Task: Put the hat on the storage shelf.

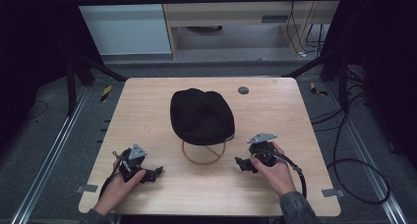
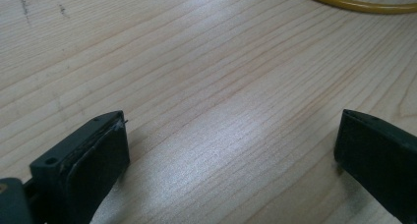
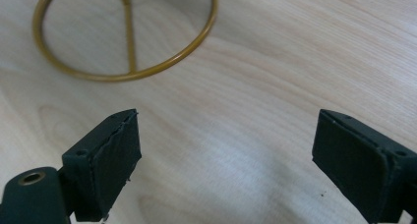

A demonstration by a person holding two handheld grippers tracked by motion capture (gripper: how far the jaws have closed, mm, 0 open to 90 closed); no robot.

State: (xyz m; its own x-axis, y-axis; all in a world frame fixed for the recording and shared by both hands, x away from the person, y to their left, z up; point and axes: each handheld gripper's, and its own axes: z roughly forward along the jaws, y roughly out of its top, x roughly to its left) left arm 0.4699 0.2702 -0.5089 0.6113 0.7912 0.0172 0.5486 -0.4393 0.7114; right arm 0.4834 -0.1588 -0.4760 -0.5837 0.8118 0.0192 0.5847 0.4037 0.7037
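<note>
**Count on the table**

One black hat (image 1: 202,116) sat mid-table on one gold wire stand (image 1: 203,154). One small grey disc (image 1: 243,90) lay far right. Two grippers: left gripper (image 1: 156,173), right gripper (image 1: 240,163).

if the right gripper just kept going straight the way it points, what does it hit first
Probably the gold wire ring at the foot of the stand under the black hat. The right gripper is open, with bare table between its fingers and the ring; depth is uncertain.
</note>
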